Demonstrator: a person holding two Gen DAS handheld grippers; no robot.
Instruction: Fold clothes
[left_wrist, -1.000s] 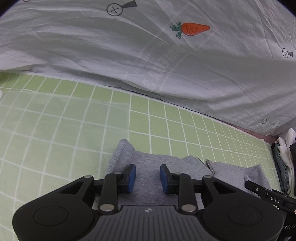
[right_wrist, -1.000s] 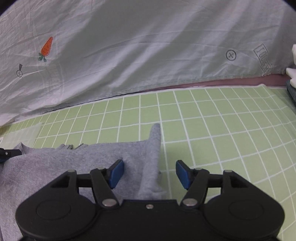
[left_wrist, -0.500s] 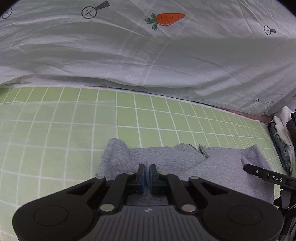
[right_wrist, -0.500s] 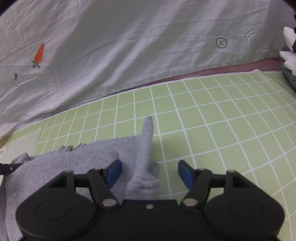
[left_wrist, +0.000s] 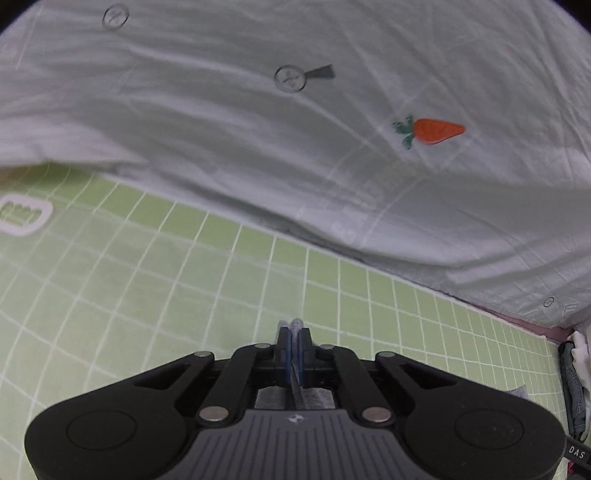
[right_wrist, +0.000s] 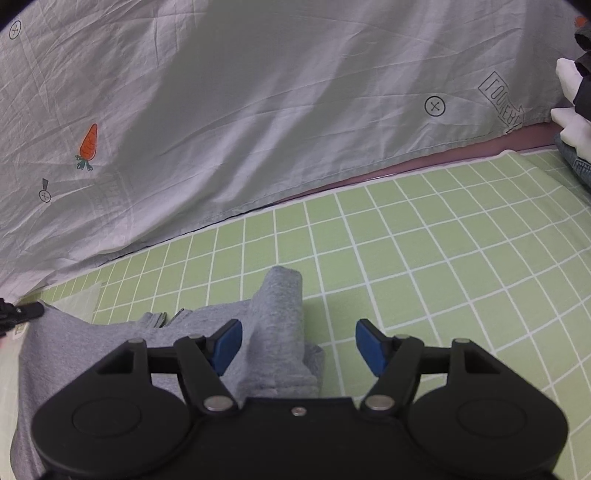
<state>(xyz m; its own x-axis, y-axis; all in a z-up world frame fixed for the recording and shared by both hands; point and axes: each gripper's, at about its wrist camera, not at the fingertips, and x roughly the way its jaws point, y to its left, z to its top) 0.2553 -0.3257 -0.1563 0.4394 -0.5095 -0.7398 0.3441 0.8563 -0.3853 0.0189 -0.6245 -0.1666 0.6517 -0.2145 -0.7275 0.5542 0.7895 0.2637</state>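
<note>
One grey garment in play, spread on the green checked sheet of the bed; two grippers over it, one per hand; the left gripper is clenched tight on a thin fold of that grey fabric, a sliver of cloth poking up between the blue pads at twelve o'clock of the black body; the right gripper stands released, its pads apart, with one rolled sleeve of the garment lying between them and running away toward twelve o'clock, neither pad pressing on it; the sleeve's cuff end stops on bare green squares; a zip shows at the neck, around ten o'clock of the right gripper. Behind, one pale duvet fills the far half of both views, its lower hem crossing from nine o'clock up to two o'clock in the right view; two carrot prints counted, one per view; a strip of pink under-sheet peeks below the hem. One stack of folded clothes sits at the three o'clock edge. Open room: plenty of bare checked sheet from twelve to four o'clock of the right gripper, and from nine to one o'clock of the left.
</note>
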